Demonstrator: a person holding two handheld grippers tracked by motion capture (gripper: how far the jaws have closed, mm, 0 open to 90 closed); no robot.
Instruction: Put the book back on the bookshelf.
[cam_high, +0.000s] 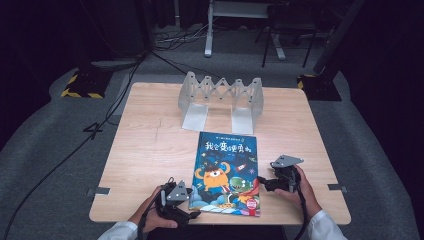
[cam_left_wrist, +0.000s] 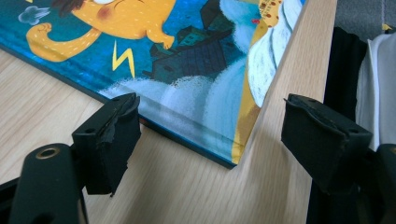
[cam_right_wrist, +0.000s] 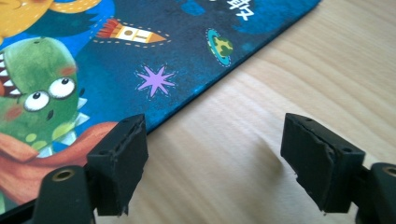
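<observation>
Both grippers (cam_high: 192, 214) (cam_high: 262, 183) gape wide beside the book (cam_high: 226, 172), holding nothing.

A children's picture book (cam_high: 226, 172) lies flat and closed, cover up, just in front of the grey accordion rack (cam_high: 221, 98). Its blue cover shows an orange monster, a green dinosaur, a rocket and white Chinese title characters.

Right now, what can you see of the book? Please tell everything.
The book lies flat and closed, cover up, on the wooden table's near middle. The glossy blue cover shows an orange monster, a green dinosaur, a rocket and Chinese title characters. Its near edge runs close to the table edge. The left gripper is open at its near-left corner; the right gripper is open at its right edge.
</observation>
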